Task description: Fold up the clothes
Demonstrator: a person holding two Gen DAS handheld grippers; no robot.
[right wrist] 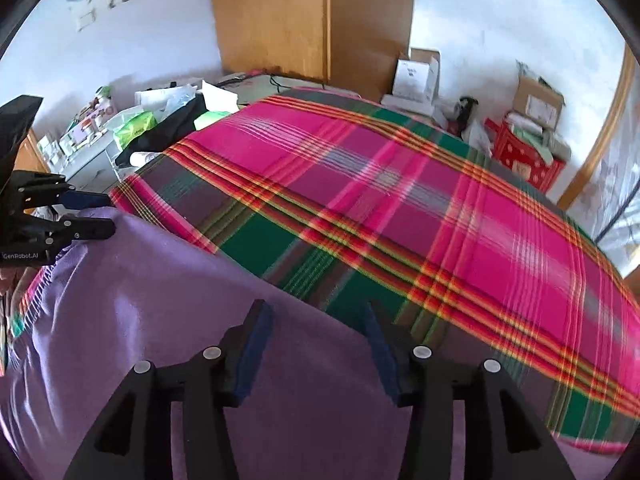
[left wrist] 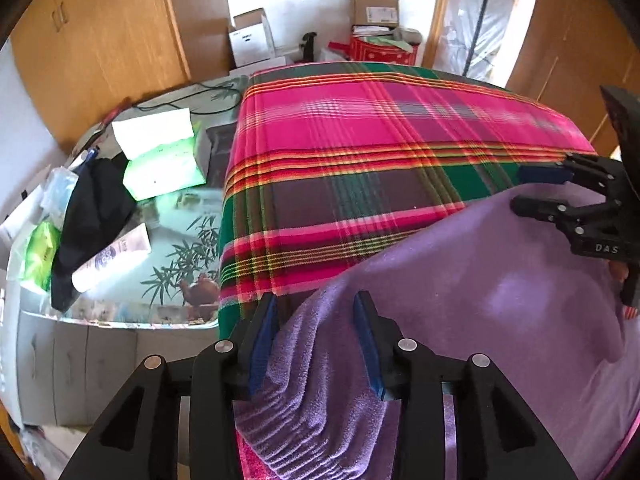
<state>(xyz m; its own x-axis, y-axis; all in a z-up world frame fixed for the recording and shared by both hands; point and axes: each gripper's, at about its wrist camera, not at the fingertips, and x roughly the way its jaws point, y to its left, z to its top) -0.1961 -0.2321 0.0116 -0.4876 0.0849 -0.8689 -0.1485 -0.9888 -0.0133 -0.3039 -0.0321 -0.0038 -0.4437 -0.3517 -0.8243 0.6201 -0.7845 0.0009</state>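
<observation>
A purple garment (left wrist: 480,300) lies spread over the near part of a bed covered by a pink, green and red plaid blanket (left wrist: 360,140). My left gripper (left wrist: 316,312) stands over the garment's left edge. A bunched fold of purple cloth runs between its blue pads, and the jaws are parted around it. My right gripper (left wrist: 524,190) is at the garment's far right corner. In the right wrist view my right gripper (right wrist: 316,316) is open over the flat purple garment (right wrist: 160,320), with the plaid blanket (right wrist: 400,200) beyond. My left gripper (right wrist: 108,214) shows at the left edge.
A glass-topped table (left wrist: 168,248) left of the bed holds a green tissue pack (left wrist: 164,168), a black cloth (left wrist: 92,216) and a white tube (left wrist: 112,258). Cardboard boxes (left wrist: 374,10) and a red box (left wrist: 380,50) stand beyond the bed. Wooden wardrobes (right wrist: 312,16) line the walls.
</observation>
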